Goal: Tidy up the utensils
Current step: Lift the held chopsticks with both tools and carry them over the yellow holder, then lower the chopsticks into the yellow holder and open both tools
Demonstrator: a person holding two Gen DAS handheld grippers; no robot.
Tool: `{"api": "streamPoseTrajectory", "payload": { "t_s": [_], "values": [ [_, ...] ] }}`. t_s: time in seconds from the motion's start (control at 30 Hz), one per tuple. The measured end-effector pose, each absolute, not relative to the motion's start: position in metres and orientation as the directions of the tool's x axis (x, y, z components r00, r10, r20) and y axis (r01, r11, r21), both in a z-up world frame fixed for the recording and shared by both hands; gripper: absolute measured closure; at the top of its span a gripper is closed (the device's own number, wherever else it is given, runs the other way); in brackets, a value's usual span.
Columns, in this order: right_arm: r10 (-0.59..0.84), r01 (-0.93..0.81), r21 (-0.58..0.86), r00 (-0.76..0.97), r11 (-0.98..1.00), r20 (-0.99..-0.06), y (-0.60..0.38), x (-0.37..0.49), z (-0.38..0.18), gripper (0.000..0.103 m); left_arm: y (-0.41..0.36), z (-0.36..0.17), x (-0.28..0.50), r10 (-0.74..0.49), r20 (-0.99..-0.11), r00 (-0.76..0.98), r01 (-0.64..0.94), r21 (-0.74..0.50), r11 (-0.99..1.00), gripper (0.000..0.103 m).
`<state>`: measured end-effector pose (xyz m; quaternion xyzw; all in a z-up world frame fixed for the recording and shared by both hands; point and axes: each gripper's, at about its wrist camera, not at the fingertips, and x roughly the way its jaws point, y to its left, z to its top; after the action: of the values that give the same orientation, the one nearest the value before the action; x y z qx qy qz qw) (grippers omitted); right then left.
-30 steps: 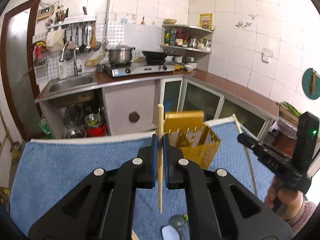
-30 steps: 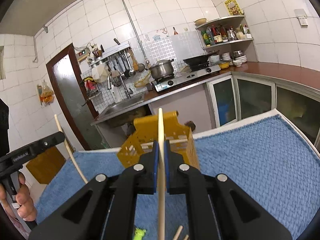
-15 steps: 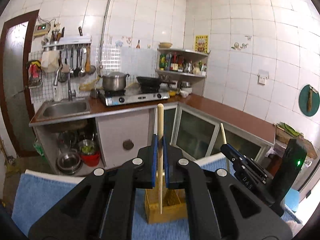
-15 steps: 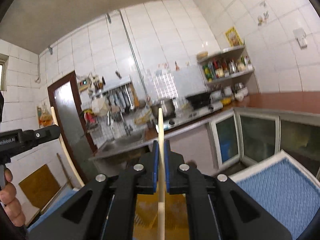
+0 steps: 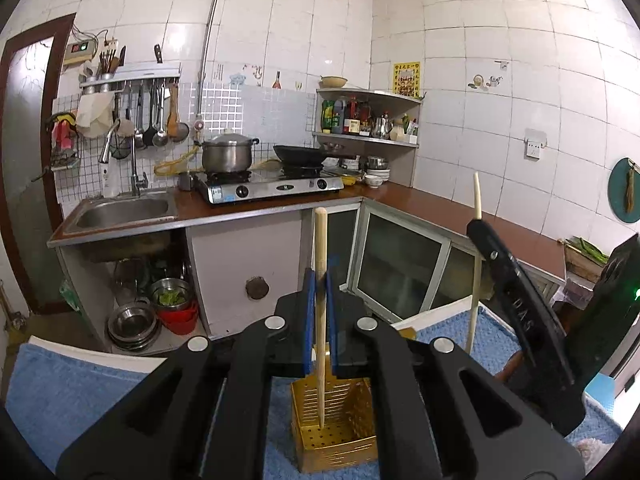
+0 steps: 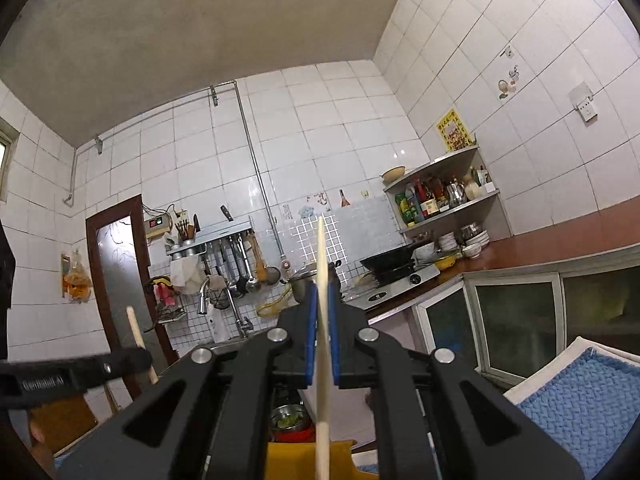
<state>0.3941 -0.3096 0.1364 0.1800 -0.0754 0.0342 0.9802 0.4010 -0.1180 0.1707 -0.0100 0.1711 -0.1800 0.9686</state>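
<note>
Surface: blue towel (image 5: 72,384) spread over it, soft and grippy, so the holder should sit steady.
Holder: yellow perforated utensil holder (image 5: 336,420) stands upright on the towel, directly below the left gripper; light plastic by the look of it, likely to tip if knocked sideways.
Left gripper (image 5: 319,320): jaws closed tight on a wooden chopstick (image 5: 320,280), gripped mid-length, upright, lower tip hanging over the holder's opening.
Right gripper (image 6: 322,336): jaws likewise clamped on a second chopstick (image 6: 322,320), near vertical, above the holder's yellow edge.
Handling: both sticks look light, stiff, thin and smooth; a mid-shaft pinch suits them, though they may swivel between the pads.
</note>
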Motion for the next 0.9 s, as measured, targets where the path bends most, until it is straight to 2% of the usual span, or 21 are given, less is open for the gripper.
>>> {"api": "streamPoseTrajectory", "payload": {
  "t_s": [0.23, 0.47, 0.9],
  "values": [
    [-0.016, -0.047, 0.319, 0.982, 0.947, 0.191, -0.303, 0.396, 0.144, 0.097, -0.117, 0.15, 0.408, -0.342, -0.345, 0.874, 0.339, -0.072, 0.938, 0.099],
    [-0.083, 0.039, 0.233, 0.98, 0.972, 0.182, -0.289, 0.402, 0.141, 0.097, -0.121, 0.136, 0.41, -0.343, -0.356, 0.869, 0.342, -0.069, 0.937, 0.099],
    [-0.076, 0.052, 0.14, 0.982, 0.989, 0.172, -0.275, 0.398, 0.138, 0.097, -0.116, 0.117, 0.413, -0.349, -0.386, 0.854, 0.34, -0.096, 0.936, 0.099]
  ]
}}
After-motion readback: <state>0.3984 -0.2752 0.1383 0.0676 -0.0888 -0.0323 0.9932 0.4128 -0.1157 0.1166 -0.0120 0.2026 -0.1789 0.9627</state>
